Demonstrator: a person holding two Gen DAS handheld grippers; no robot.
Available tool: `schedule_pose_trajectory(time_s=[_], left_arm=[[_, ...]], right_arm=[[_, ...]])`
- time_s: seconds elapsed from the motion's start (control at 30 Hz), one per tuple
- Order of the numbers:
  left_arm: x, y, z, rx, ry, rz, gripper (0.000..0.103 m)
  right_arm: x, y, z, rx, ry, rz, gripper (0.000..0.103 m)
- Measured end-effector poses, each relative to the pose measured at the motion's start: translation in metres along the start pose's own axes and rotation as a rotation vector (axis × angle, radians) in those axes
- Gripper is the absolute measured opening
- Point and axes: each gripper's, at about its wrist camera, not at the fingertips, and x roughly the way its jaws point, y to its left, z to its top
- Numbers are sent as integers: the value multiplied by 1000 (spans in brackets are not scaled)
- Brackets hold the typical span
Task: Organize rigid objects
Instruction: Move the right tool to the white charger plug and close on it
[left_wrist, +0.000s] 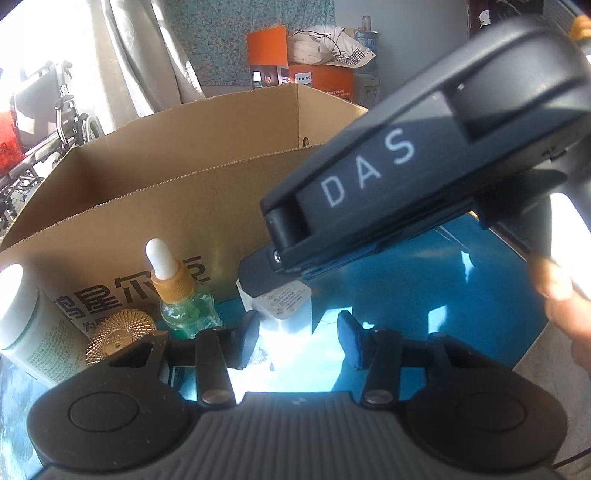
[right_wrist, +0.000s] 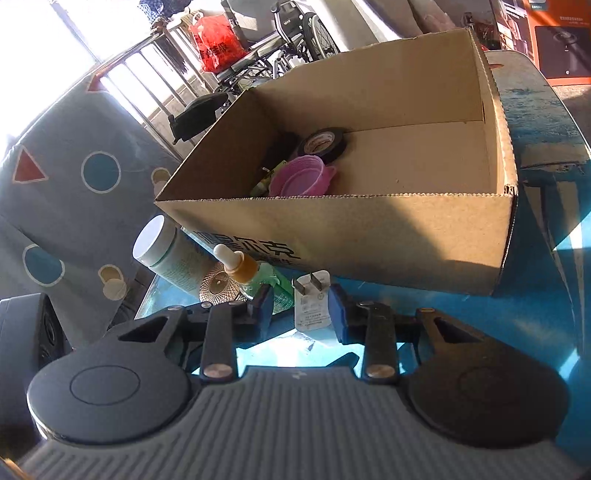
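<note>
Between the right jaws, charger (right_wrist: 312, 304).

Blue table (right_wrist: 535, 314): cardboard box (right_wrist: 369, 236), white jar (right_wrist: 159, 247), dropper bottle (right_wrist: 251, 273), white charger (right_wrist: 312, 304).

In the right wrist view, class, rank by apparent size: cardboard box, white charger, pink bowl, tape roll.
1. cardboard box
2. pink bowl
3. tape roll and white charger: similar; the charger sits nearer, so unranked.
</note>
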Motion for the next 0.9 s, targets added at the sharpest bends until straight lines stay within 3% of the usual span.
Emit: schedule_pose_trajectory(time_s=[0.2,0.6,0.9], left_arm=[[4,12,2,-37,-13,-22,35],[18,8,4,-19,-13,16,34],[7,5,5,-29,-22,19,30]], right_arm=[[5,-6,5,30,7,-20,27],[15,-19,2,103,34,-45,33],[-1,-14,-9,135,17,-53,25]])
